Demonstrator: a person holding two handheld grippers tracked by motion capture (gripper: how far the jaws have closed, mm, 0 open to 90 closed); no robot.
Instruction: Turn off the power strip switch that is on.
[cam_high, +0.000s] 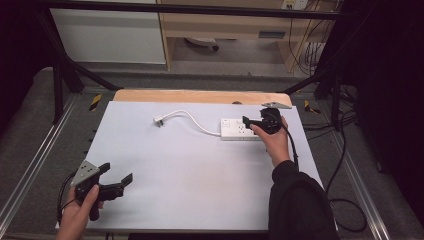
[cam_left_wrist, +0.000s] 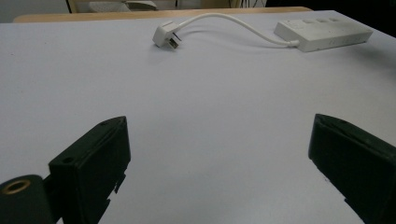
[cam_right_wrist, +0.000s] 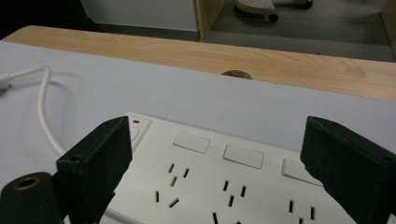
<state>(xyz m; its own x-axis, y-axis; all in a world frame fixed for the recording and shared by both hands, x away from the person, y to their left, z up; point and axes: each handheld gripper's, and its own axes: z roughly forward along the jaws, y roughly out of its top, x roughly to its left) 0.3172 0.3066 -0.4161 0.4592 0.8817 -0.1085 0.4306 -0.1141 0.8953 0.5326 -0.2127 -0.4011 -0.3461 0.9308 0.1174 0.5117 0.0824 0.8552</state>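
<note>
A white power strip (cam_high: 236, 128) lies at the back right of the white table sheet (cam_high: 190, 170). Its cable (cam_high: 192, 120) curves left to a white plug (cam_high: 159, 120) lying flat. My right gripper (cam_high: 250, 122) hovers over the strip's right end, open, its jaws spread wide above the sockets (cam_right_wrist: 224, 186) and switches (cam_right_wrist: 243, 155). My left gripper (cam_high: 116, 179) rests low at the front left corner, open, nothing between its fingers. In the left gripper view the plug (cam_left_wrist: 166, 36) and strip (cam_left_wrist: 322, 33) lie far ahead.
A wooden table edge (cam_high: 200, 96) runs behind the sheet, with a small round hole (cam_right_wrist: 236, 74). A grey plate (cam_high: 276, 105) sits at the back right. Black cables (cam_high: 345, 165) trail on the floor at the right. Black frame bars (cam_high: 65, 65) stand at the back corners.
</note>
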